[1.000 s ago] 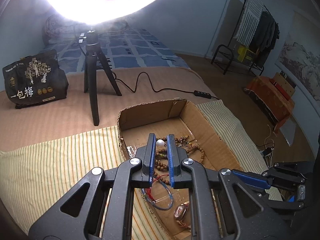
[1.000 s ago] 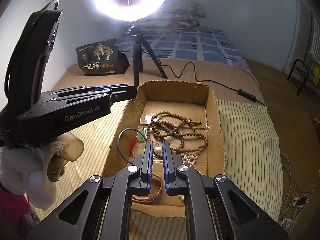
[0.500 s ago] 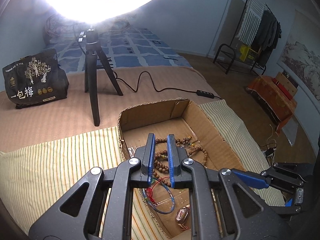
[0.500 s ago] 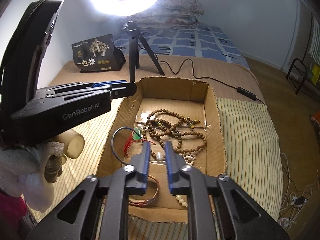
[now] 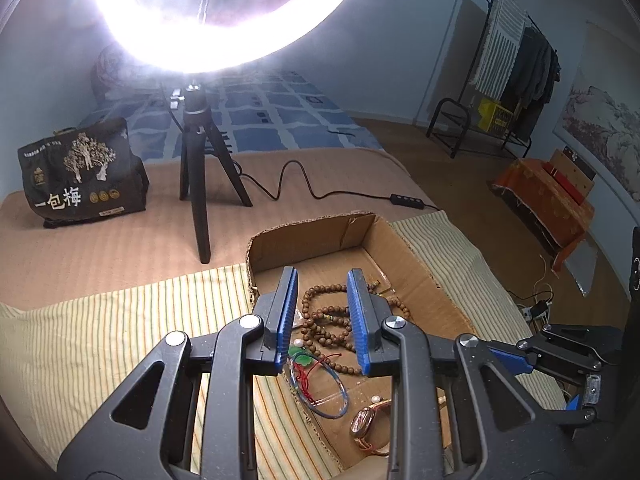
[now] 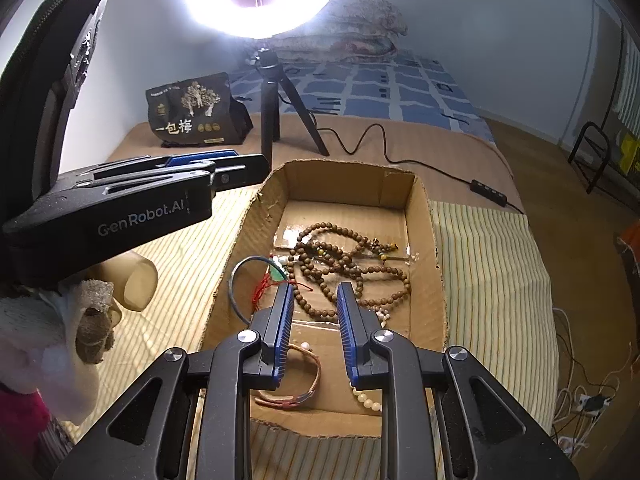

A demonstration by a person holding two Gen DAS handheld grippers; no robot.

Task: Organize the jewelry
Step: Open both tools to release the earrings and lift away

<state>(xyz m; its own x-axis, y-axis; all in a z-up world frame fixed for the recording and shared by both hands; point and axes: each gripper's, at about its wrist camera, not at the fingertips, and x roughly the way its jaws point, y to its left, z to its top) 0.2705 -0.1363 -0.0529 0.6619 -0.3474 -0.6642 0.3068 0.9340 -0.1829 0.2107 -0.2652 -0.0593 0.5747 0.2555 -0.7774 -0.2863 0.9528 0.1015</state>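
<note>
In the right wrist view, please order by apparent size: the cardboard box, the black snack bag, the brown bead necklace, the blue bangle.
1. cardboard box
2. brown bead necklace, spread over the box floor
3. black snack bag, though it lies farther away, so this rank is unsure
4. blue bangle, partly hidden

The wooden beads [image 6: 344,264] and bangle [image 6: 244,284] lie in the cardboard box [image 6: 424,208]. Behind the box stands the tripod [image 6: 272,108], the bag [image 6: 192,110] to its left.

Cardboard box [image 6: 438,264] open-topped, far floor bare, bead tangle [image 6: 340,256] mid-box, tripod [image 6: 276,100] beyond (cable trailing right)
</note>
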